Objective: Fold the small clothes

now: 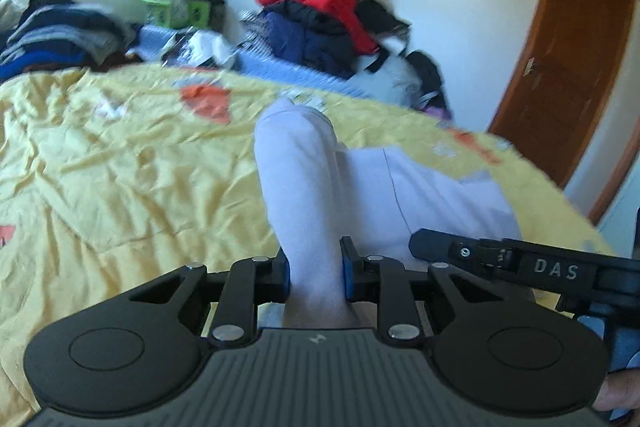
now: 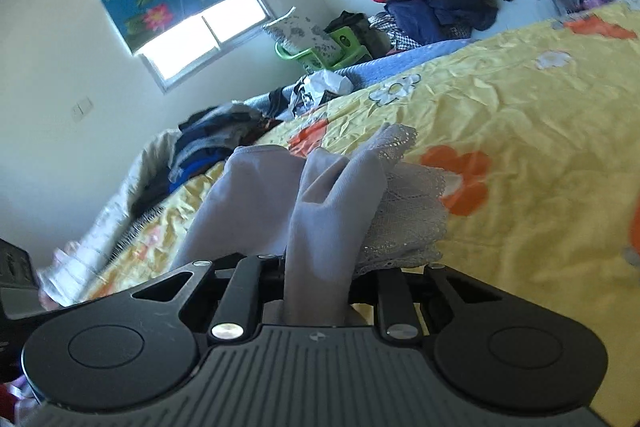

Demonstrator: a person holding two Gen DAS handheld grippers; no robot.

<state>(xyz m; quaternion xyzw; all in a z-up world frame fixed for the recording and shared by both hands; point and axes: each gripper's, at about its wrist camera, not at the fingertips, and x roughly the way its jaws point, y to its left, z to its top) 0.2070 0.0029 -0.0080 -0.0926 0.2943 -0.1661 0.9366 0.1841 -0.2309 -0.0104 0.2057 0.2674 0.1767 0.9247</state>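
The left tongs [image 1: 316,273] are clamped on a bunched fold of a pale lilac garment [image 1: 320,179], the blue pads pressing the cloth from both sides, and the fabric runs forward from the jaws in a raised ridge before spreading flat on the bed. The right tongs [image 2: 316,279] likewise grip a gathered edge of the same pale lilac garment [image 2: 320,211]; here the cloth rises out of the jaws in two or three soft folds, and a strip of white lace trim [image 2: 404,211] hangs from its right side. In the left wrist view the right tongs' black body, lettered DAS, shows just beside the left one, over the garment. The garment lies on a crumpled yellow bedspread [image 1: 120,167] printed with orange and white flowers, close to the near edge of the bed where both tongs stand. Toward the far edge of the bed a blue blanket [image 1: 280,67] shows under the bedspread, with a heap of dark and striped clothes [image 1: 56,31] at one far corner. Beyond the bed a tall pile of clothes [image 1: 332,15] topped with a red jacket leans on the white wall, a green plastic basket [image 2: 320,55] sits near the window [image 2: 200,35], and a brown wooden door [image 1: 560,59] stands to the right.
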